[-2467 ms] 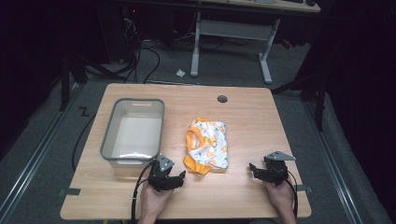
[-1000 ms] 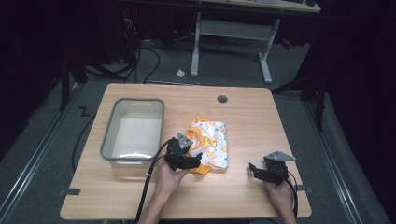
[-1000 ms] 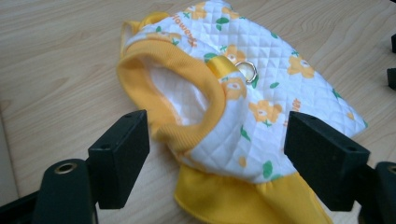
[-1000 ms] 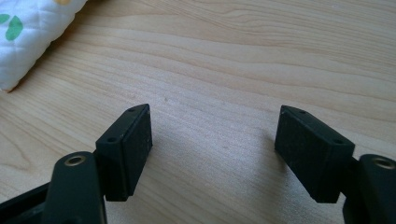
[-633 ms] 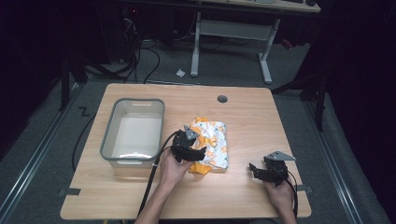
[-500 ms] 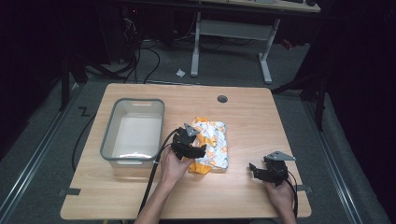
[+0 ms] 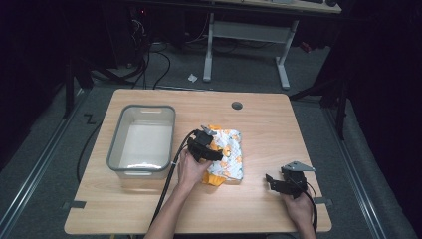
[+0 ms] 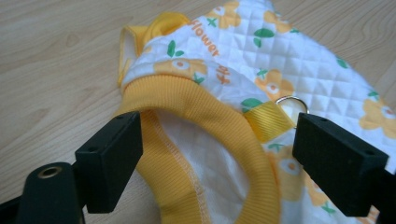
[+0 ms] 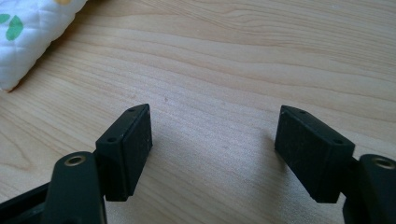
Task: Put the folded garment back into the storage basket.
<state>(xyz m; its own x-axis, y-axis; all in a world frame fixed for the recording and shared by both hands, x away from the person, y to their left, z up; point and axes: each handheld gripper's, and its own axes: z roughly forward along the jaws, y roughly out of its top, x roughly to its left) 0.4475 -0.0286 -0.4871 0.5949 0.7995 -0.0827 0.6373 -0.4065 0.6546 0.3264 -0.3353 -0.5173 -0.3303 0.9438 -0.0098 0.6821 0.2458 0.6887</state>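
On the wooden table (image 7: 259, 124), left of centre, sits a grey plastic tub (image 7: 142, 140), nothing visible inside; just beside it lies a quilted white garment (image 7: 228, 155) with orange flowers, yellow ribbed cuff (image 8: 205, 116) and metal ring (image 8: 290, 103); the left gripper (image 7: 205, 147) hovers over its near edge, jaws just widened and released, straddling the cuff; the right gripper (image 7: 287, 183) rests well apart on bare wood, jaws likewise spread, grasping nothing; a cable hole (image 7: 237, 105) marks the far edge.
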